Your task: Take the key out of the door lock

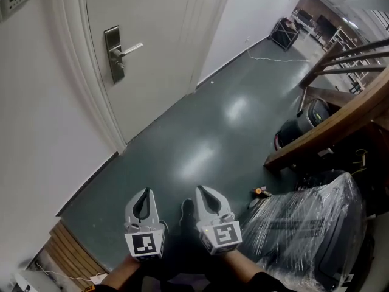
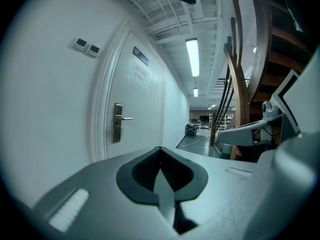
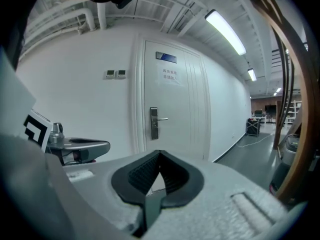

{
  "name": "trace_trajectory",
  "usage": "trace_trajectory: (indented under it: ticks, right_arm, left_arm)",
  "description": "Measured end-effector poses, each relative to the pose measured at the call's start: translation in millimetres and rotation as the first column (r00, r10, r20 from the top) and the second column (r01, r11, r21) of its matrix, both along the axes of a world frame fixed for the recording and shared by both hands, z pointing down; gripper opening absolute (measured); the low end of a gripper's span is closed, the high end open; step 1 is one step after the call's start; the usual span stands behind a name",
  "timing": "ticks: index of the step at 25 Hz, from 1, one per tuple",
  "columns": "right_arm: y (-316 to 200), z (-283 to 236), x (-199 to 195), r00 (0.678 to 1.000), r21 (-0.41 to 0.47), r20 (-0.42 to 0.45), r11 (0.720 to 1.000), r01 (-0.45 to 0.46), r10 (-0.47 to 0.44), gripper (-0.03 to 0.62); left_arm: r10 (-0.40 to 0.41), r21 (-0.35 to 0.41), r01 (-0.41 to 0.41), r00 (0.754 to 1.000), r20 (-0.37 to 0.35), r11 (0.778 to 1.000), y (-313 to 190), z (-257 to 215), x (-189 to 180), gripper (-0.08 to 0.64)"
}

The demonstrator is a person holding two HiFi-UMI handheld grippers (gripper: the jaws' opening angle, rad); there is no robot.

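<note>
Dark floor (image 1: 213,126), hand-held grippers (image 1: 144,191) (image 1: 202,189) parallel, low, closed

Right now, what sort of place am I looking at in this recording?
Probably an indoor corridor of an office or workshop building: a white door with a lever handle, a long glossy dark floor running past it, and a wooden stair rail alongside.
</note>
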State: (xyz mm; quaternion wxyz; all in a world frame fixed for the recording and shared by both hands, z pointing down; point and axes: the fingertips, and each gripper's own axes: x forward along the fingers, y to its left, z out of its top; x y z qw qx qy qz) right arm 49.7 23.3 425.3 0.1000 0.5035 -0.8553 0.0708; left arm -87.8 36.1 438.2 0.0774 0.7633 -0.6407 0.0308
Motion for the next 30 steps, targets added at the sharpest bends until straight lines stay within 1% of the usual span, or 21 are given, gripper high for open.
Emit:
trace_trajectory:
  ticks: [3,7,10,13,15,18,21,25,30]
  right_arm:
    - [-22.3,0.5,-7.0,1.0,-0.007,0.012,1.0,0.026,-0.026,-0.008]
    - [-59.4,-0.4,-17.1,0.996,-0.001,0.019,0.996,0.092,-0.092,-0.008]
    - [-92.3,2.1,-17.4,0.991,0.002,0.027,0.991,0.133,-0.133,-0.008]
    - [-125.1,5.2,-16.8,0.983,-0.007,0.053,0.984,0.177,-0.176,-0.008]
    - [-146.0,3.8,-16.2,0.977,-0.014,0.081,0.979,0.201,-0.199,-0.008]
    - [-175.1,0.5,-12.7,0.97,-0.012,0.077,0.972,0.233,-0.231,-0.008]
    - [-198.2,-1.4,-9.4,0.96,0.008,0.076,0.963,0.27,-0.27,-0.008]
    - [-220.7,-1.4,-9.0,0.939,0.029,0.089,0.943,0.332,-0.333,-0.008]
    - [-242.4,-2.5,-11.7,0.921,0.049,0.101,0.926,0.373,-0.376,-0.008]
  left_arm:
    - [-0.02,-0.005,0.02,1.0,0.007,1.0,-16.9,1.7,-4.5,0.018]
    - [-0.09,-0.009,0.091,0.996,0.025,0.996,-46.0,1.1,-13.8,0.018]
    - [-0.136,-0.008,0.136,0.99,0.043,0.991,-72.2,2.0,-15.8,0.018]
    - [-0.18,-0.009,0.181,0.982,0.066,0.984,-97.6,2.9,-15.9,0.017]
    - [-0.206,-0.009,0.207,0.977,0.062,0.978,-115.4,-2.5,-12.4,0.018]
    - [-0.244,-0.026,0.246,0.968,0.059,0.969,-138.5,-0.3,-8.2,0.018]
    - [-0.277,-0.033,0.279,0.959,0.054,0.96,-157.1,-3.1,-2.9,0.018]
    - [-0.325,-0.028,0.327,0.943,0.07,0.944,-173.3,-6.2,1.7,0.018]
    - [-0.36,-0.027,0.365,0.926,0.111,0.931,-182.9,-3.9,3.3,0.018]
